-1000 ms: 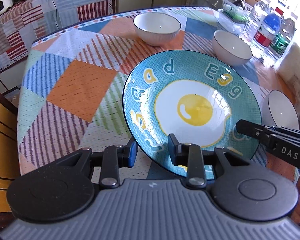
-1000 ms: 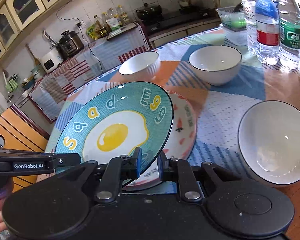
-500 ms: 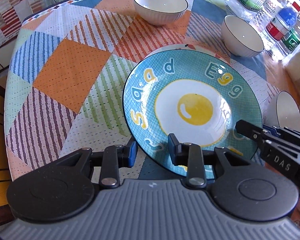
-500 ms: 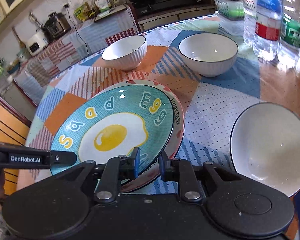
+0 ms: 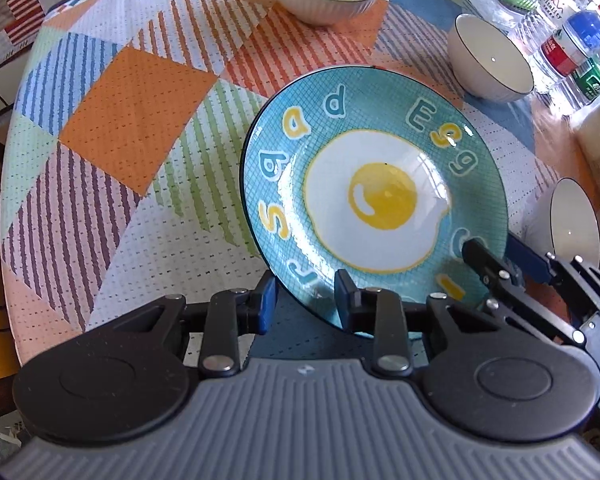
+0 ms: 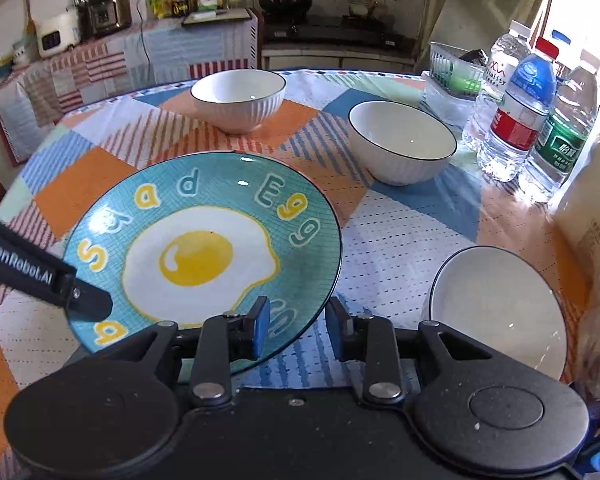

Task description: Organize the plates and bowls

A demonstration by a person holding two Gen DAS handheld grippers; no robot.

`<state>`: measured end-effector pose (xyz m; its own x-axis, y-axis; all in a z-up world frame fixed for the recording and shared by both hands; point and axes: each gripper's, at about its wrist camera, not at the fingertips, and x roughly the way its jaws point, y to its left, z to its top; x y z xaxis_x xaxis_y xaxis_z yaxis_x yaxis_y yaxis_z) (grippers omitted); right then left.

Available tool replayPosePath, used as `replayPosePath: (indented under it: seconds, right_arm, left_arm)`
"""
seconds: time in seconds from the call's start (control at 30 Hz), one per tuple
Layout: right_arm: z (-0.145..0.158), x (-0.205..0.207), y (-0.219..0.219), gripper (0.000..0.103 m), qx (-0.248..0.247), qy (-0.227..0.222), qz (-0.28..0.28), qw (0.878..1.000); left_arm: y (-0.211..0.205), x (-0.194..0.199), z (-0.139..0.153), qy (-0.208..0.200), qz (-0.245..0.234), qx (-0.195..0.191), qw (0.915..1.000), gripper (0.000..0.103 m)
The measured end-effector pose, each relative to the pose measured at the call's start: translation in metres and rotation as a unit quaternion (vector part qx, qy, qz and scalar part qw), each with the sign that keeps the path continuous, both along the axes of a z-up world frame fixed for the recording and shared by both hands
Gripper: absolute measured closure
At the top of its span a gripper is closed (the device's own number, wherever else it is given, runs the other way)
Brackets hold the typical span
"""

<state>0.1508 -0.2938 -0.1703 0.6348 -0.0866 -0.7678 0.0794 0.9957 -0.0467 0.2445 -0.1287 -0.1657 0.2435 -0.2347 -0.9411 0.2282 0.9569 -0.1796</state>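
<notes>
A blue plate with a fried-egg picture lies low over the patchwork tablecloth. Only a sliver of a second plate shows under its far rim. My left gripper is shut on the plate's near-left rim, one finger under it and one on top. Its finger reaches in from the left in the right wrist view. My right gripper is opening. The near-right rim runs between its jaws, with a gap beside the right pad. Three white bowls stand apart.
Water bottles and a plastic basket crowd the far right of the round table. A pale bag sits at the right edge, close to the nearest bowl. A counter with kitchen appliances lies beyond the table.
The blue plate has come down over the pink-rimmed plate, which is now almost hidden. The right gripper's jaws have spread off the rim. The left gripper keeps its hold.
</notes>
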Motion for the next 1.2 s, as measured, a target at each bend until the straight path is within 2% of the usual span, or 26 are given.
replayPosePath:
  seconds: [0.23, 0.4, 0.53, 0.63, 0.77, 0.83, 0.97, 1.0, 1.07, 1.2]
  right_arm:
    - [0.011, -0.024, -0.026, 0.068, 0.085, -0.065, 0.004, 0.994]
    - [0.019, -0.032, -0.025, 0.068, 0.094, -0.101, 0.012, 0.99]
    - [0.02, -0.025, -0.012, 0.067, 0.086, -0.117, 0.026, 0.989]
    - [0.021, -0.013, 0.004, 0.066, 0.055, -0.115, 0.038, 0.991]
    - [0.029, 0.007, 0.028, 0.061, 0.028, -0.1, 0.055, 0.993]
    - [0.037, 0.02, 0.039, 0.051, 0.023, -0.092, 0.059, 0.994]
    - [0.055, 0.042, 0.052, 0.047, 0.025, -0.081, 0.045, 0.995]
    - [0.057, 0.047, 0.053, 0.041, 0.026, -0.078, 0.041, 0.996]
    - [0.061, 0.055, 0.057, 0.039, 0.018, -0.075, 0.036, 0.996]
    - [0.07, 0.065, 0.057, 0.032, 0.028, -0.074, 0.034, 0.996]
  left_arm:
    - [0.008, -0.005, 0.028, -0.045, 0.006, 0.019, 0.9988, 0.074]
    - [0.01, -0.004, 0.041, -0.083, -0.025, 0.033, 0.9957, 0.074]
    - [0.024, 0.013, 0.044, -0.104, -0.038, 0.019, 0.9936, 0.074]
    - [0.039, 0.029, 0.044, -0.115, -0.051, -0.002, 0.9921, 0.074]
    - [0.061, 0.055, 0.051, -0.119, -0.063, -0.007, 0.9909, 0.074]
    - [0.071, 0.067, 0.061, -0.128, -0.061, -0.004, 0.9899, 0.074]
    - [0.087, 0.091, 0.084, -0.131, -0.062, -0.02, 0.9892, 0.074]
    - [0.087, 0.095, 0.089, -0.136, -0.069, -0.021, 0.9881, 0.074]
    - [0.086, 0.103, 0.096, -0.138, -0.07, -0.022, 0.9877, 0.074]
    - [0.086, 0.121, 0.098, -0.11, -0.089, -0.045, 0.9889, 0.069]
